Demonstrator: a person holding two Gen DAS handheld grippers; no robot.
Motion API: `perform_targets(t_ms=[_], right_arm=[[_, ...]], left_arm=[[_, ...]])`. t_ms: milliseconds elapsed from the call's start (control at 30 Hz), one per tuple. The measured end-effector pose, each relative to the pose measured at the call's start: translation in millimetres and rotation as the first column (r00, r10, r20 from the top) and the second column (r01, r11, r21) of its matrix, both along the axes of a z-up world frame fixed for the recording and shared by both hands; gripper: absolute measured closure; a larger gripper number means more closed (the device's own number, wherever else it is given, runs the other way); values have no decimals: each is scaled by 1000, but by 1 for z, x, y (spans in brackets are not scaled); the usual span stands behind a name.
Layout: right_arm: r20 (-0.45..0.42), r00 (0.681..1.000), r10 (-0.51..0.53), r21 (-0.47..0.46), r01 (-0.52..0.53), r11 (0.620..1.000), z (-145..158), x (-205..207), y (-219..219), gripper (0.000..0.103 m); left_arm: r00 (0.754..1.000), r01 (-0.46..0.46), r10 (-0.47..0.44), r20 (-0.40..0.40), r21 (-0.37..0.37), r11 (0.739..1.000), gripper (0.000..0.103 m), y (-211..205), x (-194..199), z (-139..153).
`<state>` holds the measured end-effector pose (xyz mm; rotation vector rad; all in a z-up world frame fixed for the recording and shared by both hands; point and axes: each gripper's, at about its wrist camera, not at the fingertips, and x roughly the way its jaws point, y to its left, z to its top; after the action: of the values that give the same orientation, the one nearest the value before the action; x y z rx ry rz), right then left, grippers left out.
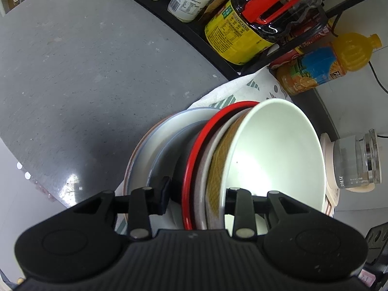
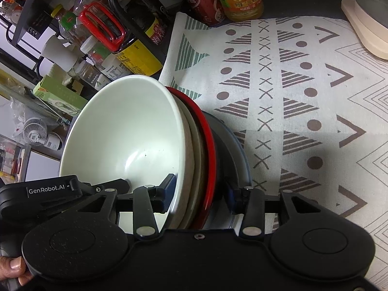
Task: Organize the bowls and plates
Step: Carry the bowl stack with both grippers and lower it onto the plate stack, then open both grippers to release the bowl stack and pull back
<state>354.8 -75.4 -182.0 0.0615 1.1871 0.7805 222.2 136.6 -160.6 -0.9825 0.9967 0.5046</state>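
Both grippers clamp one stack of nested dishes, held on its edge. The left gripper point(image 1: 196, 200) grips it at the lower centre of its frame, with the white bowl point(image 1: 274, 155) on the right and the red-rimmed plate point(image 1: 194, 165) in the middle. The right gripper point(image 2: 201, 195) grips the same stack point(image 2: 194, 150) at lower centre, above the patterned cloth point(image 2: 303, 101).

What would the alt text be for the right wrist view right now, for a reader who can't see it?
The right gripper clamps the rim of a tilted stack of dishes: a white bowl on top, a red-rimmed plate and a grey plate beneath. The stack hangs over a patterned cloth, with condiment bottles behind.
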Motion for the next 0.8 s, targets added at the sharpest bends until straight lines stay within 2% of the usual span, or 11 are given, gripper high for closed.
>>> perform_targets(t_ms=[200,267,367,500,567,800], right_arm=[[-9,1000,-19,-9,19,1000,1,-4,-2,59],[5,1000,-24,-1,24,1000,5,-6,-4,52],[16,999,-43,11,43,999,11,-8,-7,47],[38,996,-79,5,79,997,16,-11,-12,42],[43,994,-101,13,100,995,19,-14,-16,40],[84,982,-171,30,169,985,32,-31,-26,31]], left_arm=[[1000,9,-9,-20,15,1000,60,1,1,5],[1000,14,-14,-14,21,1000,53,1,0,8],[1000,30,-30,-7,34,999,44,0,1,14],[998,54,-55,13,52,997,42,-2,-1,21],[998,65,-67,22,65,996,34,-3,-3,26],[989,132,-139,57,107,985,31,-4,-8,41]])
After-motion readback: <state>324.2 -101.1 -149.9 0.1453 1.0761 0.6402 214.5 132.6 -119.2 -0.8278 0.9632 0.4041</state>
